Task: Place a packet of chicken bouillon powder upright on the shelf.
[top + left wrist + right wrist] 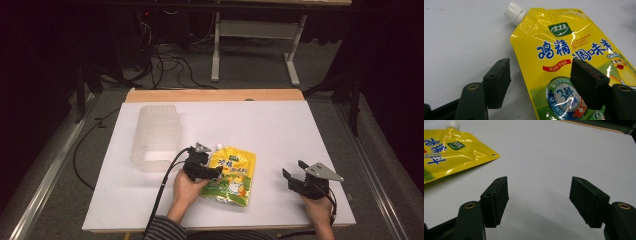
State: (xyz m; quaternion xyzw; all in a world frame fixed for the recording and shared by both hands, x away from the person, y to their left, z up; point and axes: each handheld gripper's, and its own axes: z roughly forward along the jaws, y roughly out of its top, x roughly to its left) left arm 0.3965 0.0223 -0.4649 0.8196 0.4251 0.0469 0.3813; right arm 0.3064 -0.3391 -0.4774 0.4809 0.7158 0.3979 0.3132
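A yellow spouted pouch (234, 174) with a white screw cap (513, 13) lies flat on the white sheet (270, 130), near the front middle. My left gripper (207, 169) hovers open at the pouch's left edge. In the left gripper view (540, 65), one jaw is over bare sheet and the other is over the pouch's (574, 50) printed face, with nothing held between them. My right gripper (294, 171) is open to the right of the pouch, over bare sheet. In the right gripper view (539, 182), the pouch (451, 152) lies off to the upper left.
A clear ribbed plastic container (155, 135) stands on the sheet left of centre, behind the left gripper. The table's wooden far edge (215, 95) shows beyond the sheet. Cables (165, 65) and a desk frame (255, 45) lie on the floor past it.
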